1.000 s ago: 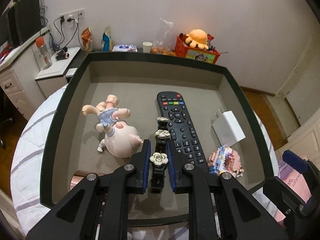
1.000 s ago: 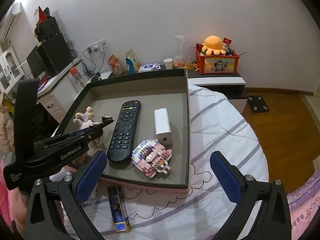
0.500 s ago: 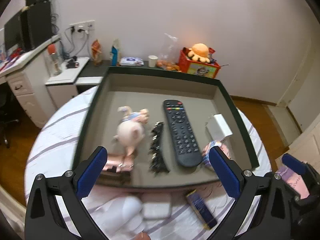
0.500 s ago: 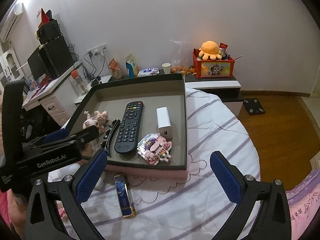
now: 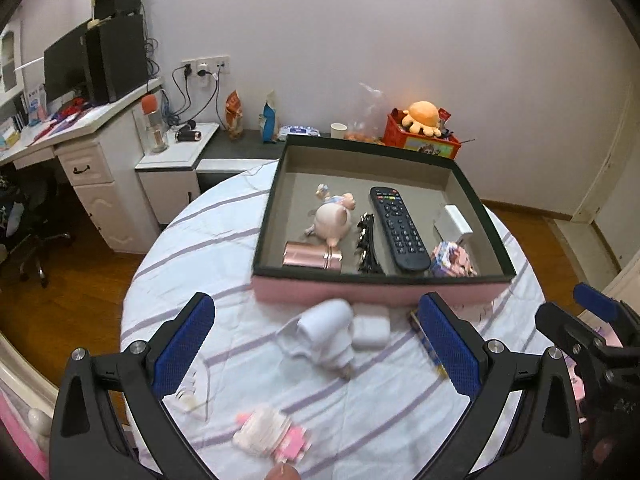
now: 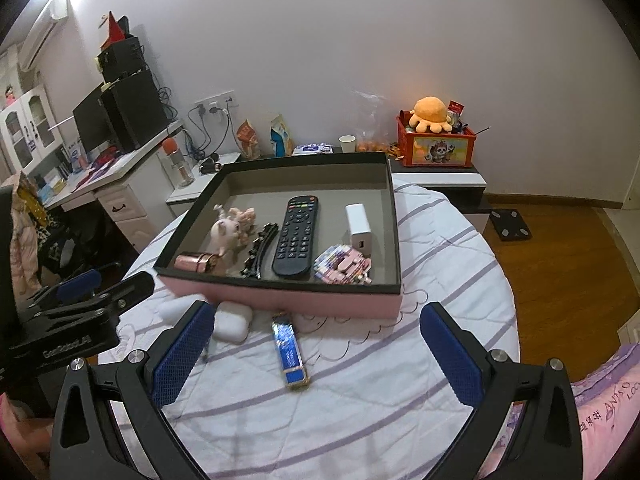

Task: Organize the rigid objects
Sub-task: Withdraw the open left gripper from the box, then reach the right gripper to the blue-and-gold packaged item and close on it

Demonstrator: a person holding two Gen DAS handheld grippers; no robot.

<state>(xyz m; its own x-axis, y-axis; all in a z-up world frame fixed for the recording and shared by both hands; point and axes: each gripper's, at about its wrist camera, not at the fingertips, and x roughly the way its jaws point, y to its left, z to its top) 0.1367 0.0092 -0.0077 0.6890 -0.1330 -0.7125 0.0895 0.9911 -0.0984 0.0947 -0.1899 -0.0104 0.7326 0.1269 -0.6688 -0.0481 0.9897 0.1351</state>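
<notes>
A pink box (image 5: 376, 292) (image 6: 280, 294) with a dark rim stands on the striped cloth. Inside lie a pig figure (image 5: 332, 218), a rose-gold tube (image 5: 312, 258), a black hair clip (image 5: 366, 244) (image 6: 258, 248), a remote (image 5: 398, 228) (image 6: 296, 236), a white charger (image 5: 454, 220) and a pink block model (image 5: 452, 258). My left gripper (image 5: 320, 344) is open and empty, pulled back before the box. My right gripper (image 6: 316, 352) is open and empty above a blue lighter (image 6: 290, 352). A white case (image 5: 372, 326) (image 6: 232, 324) lies in front of the box.
A white rolled cloth (image 5: 328, 332) and a pink-white soft toy (image 5: 272, 434) lie on the round table near me. A white desk (image 5: 100, 160) stands left. A low cabinet with a red box and orange plush (image 6: 434, 136) stands behind the table.
My left gripper let go of the hair clip inside the box, opened wide and drew back out over the table. My right gripper pulled back a little, staying open.
</notes>
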